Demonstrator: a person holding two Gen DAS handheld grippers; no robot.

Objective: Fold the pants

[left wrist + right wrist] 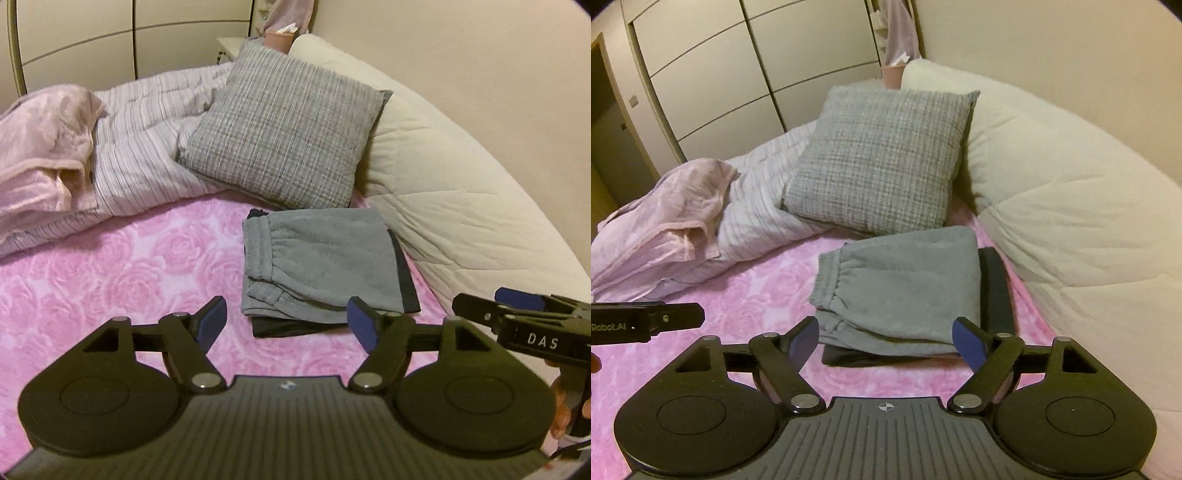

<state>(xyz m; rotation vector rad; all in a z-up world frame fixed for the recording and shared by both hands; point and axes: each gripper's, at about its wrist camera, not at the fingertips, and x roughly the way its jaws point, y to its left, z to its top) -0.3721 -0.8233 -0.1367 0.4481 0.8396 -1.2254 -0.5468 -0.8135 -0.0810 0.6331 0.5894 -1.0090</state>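
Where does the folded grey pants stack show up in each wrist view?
Left wrist: folded grey pants lie centre-right, beyond the open fingers, on the pink rose blanket.
Right wrist: folded grey pants sit centre, just past the fingertips.
Shared landmark: grey checked pillow directly behind them.

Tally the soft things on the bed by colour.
Grey: 2, the folded pants and the checked cushion
Dark: 1, the garment under the pants
Pink: 1, the crumpled blanket
Striped: 1, the duvet
Cream: 1, the quilt
Total: 6
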